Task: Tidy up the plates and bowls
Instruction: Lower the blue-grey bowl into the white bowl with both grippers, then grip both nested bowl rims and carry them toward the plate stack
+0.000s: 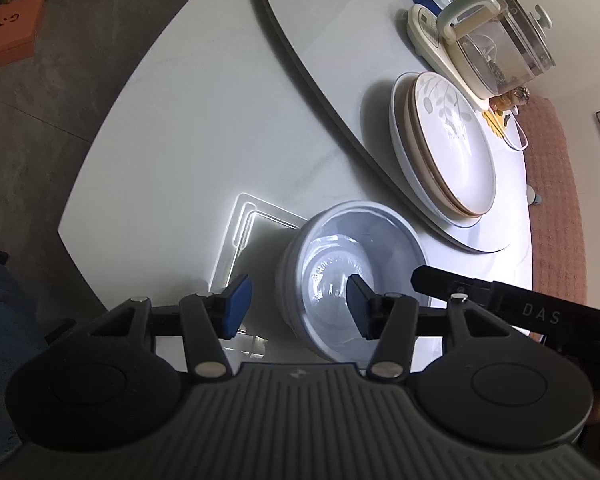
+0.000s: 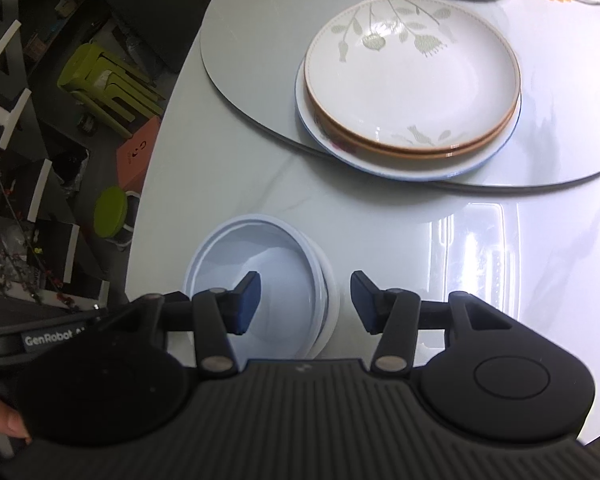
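- Your left gripper (image 1: 298, 306) was released: blue pads apart, nothing pinched.
- The near rim of the stacked white bowls (image 1: 380, 232) sat in its gap. One pad hung inside the bowl, the other outside over a clear plastic lid (image 1: 240, 224). Can't tell if either pad touched the rim.
- Your right gripper (image 2: 304, 302) was also released, jaws apart and straddling the opposite rim of the same stacked white bowls (image 2: 260, 248), one pad inside, one outside over the white table (image 2: 220, 168).
- Plate stack (image 2: 412, 80) lay ahead of your right gripper, well apart, on the turntable (image 2: 252, 40): two brown-rimmed leaf-print plates on a wider blue-rimmed plate.
- From your left gripper, the same plate stack (image 1: 448, 140) lay ahead and to the right, with a glass kettle on its base (image 1: 496, 40) just beyond.
- Part of your hand (image 2: 4, 420) showed at the lower left of the right wrist view.
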A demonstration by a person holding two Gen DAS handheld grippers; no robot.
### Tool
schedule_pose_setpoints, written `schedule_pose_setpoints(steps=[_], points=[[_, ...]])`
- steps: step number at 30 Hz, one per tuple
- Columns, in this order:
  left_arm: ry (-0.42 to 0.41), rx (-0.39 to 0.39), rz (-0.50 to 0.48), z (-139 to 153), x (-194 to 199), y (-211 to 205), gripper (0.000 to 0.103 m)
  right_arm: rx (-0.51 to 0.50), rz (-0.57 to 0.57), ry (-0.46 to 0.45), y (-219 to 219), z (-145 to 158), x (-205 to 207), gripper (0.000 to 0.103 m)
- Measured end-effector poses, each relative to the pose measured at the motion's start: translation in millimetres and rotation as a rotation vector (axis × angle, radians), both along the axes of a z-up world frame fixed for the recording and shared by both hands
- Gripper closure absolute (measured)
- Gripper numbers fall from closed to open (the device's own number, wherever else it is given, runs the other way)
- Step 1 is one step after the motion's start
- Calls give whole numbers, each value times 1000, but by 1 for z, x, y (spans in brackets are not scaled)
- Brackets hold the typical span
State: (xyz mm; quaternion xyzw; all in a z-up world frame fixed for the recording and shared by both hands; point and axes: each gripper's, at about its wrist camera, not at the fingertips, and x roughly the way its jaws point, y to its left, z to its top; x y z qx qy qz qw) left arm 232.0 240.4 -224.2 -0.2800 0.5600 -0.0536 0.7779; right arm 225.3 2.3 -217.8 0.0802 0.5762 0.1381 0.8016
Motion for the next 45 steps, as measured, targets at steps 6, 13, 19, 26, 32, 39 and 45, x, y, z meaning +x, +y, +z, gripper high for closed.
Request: schedule_pose_setpoints(steps=[6, 13, 19, 26, 32, 39, 45], points=[[22, -34, 8, -24, 2, 0, 45, -11, 16, 19, 5, -18, 1, 51], [-11, -39, -13, -37, 7, -4, 45, 77, -30, 61, 1, -35, 11, 52], [-16, -54, 1, -46, 12, -5, 46, 108, -45, 62, -1, -43, 15, 62], [-13, -75, 44, -55, 19, -7, 59, 147, -69, 71, -7, -50, 18, 72], [1, -67, 49, -56, 18, -5, 61, 152, -60, 74, -7, -50, 15, 76], [28, -96, 70, -42, 8, -2, 61, 141, -51, 61, -6, -34, 12, 76], [28, -106, 70, -20, -3, 1, 61, 130, -58, 39, -3, -14, 3, 76]])
